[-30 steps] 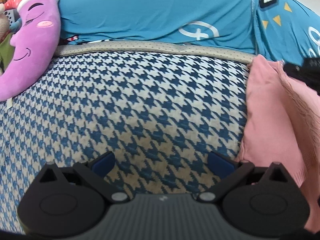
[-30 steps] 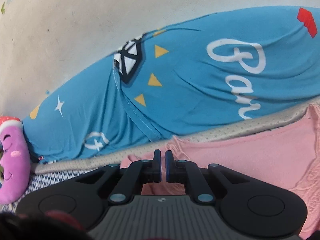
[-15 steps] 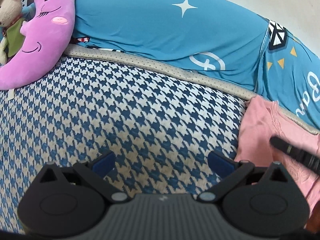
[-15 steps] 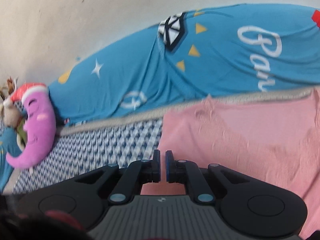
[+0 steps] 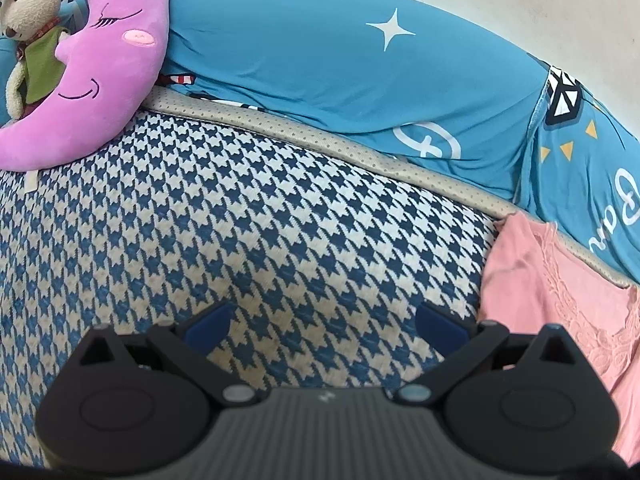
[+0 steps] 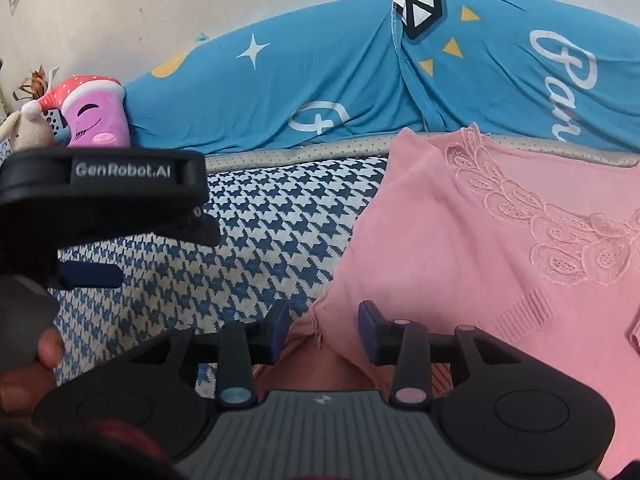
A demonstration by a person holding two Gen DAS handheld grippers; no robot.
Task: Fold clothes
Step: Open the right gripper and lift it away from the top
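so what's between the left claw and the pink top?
Only bare houndstooth cover between left claw and pink top; seen in left wrist view.

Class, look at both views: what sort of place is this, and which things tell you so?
Most likely a bedroom, on a bed. A houndstooth cover lies under a pink top, with a blue printed quilt and a purple moon plush along a plain wall.

1. A blue-and-white houndstooth cover [image 5: 248, 216] lay spread over the bed.
2. A beige dotted strip [image 5: 320, 140] ran along its far edge.
3. A long teal bolster [image 5: 320, 76], printed with white stars, yellow triangles and white script, rested against a pale wall [image 6: 160, 8].
4. A purple moon-shaped plush [image 5: 100, 80] with a sleeping face and a red cap leaned at the bolster's left end.
5. A beige stuffed animal [image 5: 30, 28] in a green vest sat just beside the plush.
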